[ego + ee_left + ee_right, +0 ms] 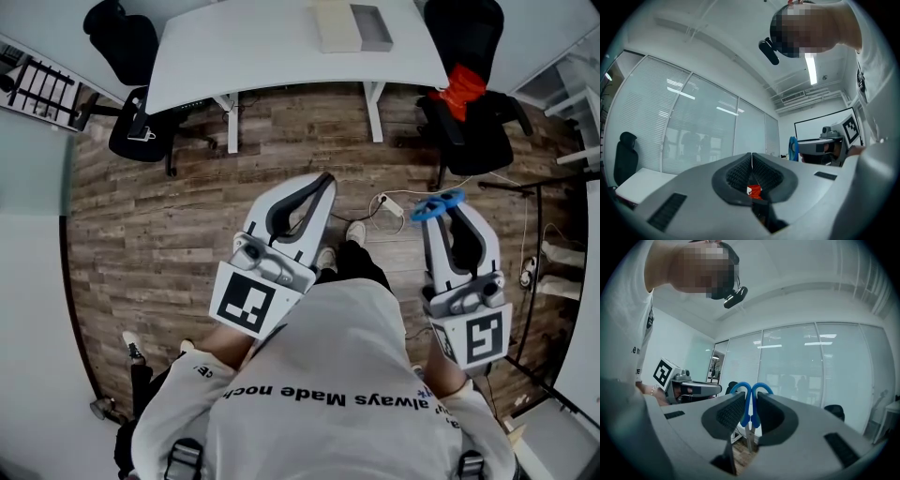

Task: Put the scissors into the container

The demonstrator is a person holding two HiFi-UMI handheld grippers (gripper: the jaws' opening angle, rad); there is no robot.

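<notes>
A wide stretch of wooden floor (169,206) is seen open in front of the white table (244,52). The container (371,26) is crowded only on its left, by a beige box (333,26); above it nothing is placed. The table's ends are flanked by a black chair (127,52) and a second chair (473,127), draped with a red cloth (462,86). Cables (389,204) are strewn across the floor.

Scissors (438,206): blue two-loop handles, metal blades, closed. Clamped at the handles between the jaws of the right gripper (441,216), loops protruding past the tips. Held in the air, well apart from the white desk (262,47).
Container (371,28): grey, rectangular, open-topped, flat on that desk.
</notes>
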